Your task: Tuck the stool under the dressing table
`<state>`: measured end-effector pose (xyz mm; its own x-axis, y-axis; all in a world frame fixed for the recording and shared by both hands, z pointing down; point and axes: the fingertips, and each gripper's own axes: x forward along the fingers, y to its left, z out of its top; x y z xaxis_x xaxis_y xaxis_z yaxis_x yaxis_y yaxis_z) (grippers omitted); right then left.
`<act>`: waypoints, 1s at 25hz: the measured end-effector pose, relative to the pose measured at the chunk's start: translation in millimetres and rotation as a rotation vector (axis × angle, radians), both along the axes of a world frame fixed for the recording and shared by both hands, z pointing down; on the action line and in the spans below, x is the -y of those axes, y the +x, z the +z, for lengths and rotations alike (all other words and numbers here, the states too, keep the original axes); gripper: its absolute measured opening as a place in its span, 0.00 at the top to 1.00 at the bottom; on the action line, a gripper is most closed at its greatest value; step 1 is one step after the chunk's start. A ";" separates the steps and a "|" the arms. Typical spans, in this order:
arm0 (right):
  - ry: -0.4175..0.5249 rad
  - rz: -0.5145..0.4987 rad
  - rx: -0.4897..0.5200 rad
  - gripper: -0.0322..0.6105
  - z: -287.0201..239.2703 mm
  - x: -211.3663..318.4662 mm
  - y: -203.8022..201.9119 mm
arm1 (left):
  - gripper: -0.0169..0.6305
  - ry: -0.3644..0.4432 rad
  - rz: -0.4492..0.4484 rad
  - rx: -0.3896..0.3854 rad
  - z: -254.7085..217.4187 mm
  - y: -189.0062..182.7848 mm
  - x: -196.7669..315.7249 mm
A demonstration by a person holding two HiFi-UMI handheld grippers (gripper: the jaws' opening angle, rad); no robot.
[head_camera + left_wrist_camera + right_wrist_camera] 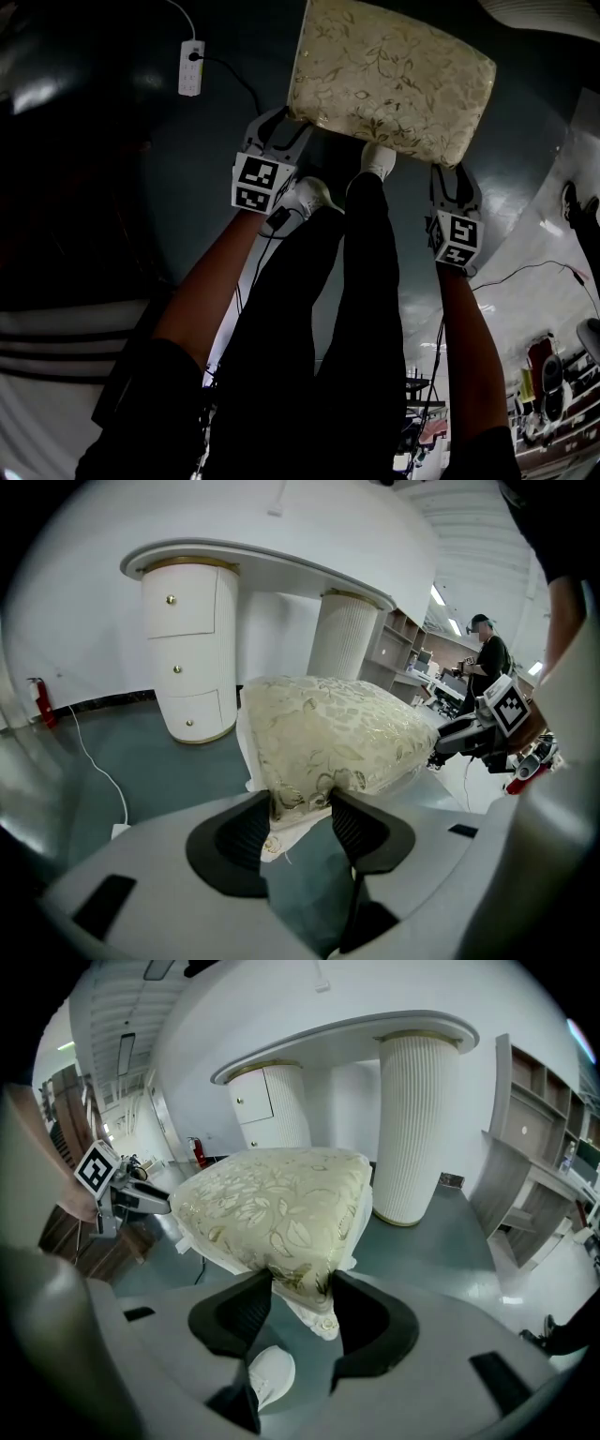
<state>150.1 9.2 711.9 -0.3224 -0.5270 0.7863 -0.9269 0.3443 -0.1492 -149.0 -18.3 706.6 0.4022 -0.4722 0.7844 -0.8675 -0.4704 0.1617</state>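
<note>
Two tools engaged, one at each near corner of the cream floral-brocade cushioned stool (389, 75). Left tool (300, 813): jaws closed onto the near-left corner, fabric pinched between them. Right tool (302, 1297): same narrow grip on the near-right corner. Stool is over the dark teal floor (141, 761), in front of the white curved dressing table (356, 1035), not yet under its top. Person's white shoe (379, 157) at the cushion's near edge. White power strip (191, 67) lies far left.
</note>
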 end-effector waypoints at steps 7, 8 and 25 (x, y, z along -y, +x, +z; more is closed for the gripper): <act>0.035 0.004 -0.002 0.60 -12.4 9.8 0.8 | 0.64 0.013 0.002 0.000 -11.4 1.9 -0.6; 0.040 -0.006 -0.003 0.60 -15.5 11.2 0.6 | 0.64 0.012 0.004 0.000 -14.0 1.7 -1.3; 0.053 -0.086 0.006 0.59 -0.8 8.4 7.6 | 0.65 -0.016 -0.047 0.071 2.1 8.9 -9.4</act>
<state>157.7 0.8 711.1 -0.3730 -0.5377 0.7561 -0.8928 0.4299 -0.1347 -140.2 -9.0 708.8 0.3230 -0.4765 0.8177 -0.8981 -0.4268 0.1060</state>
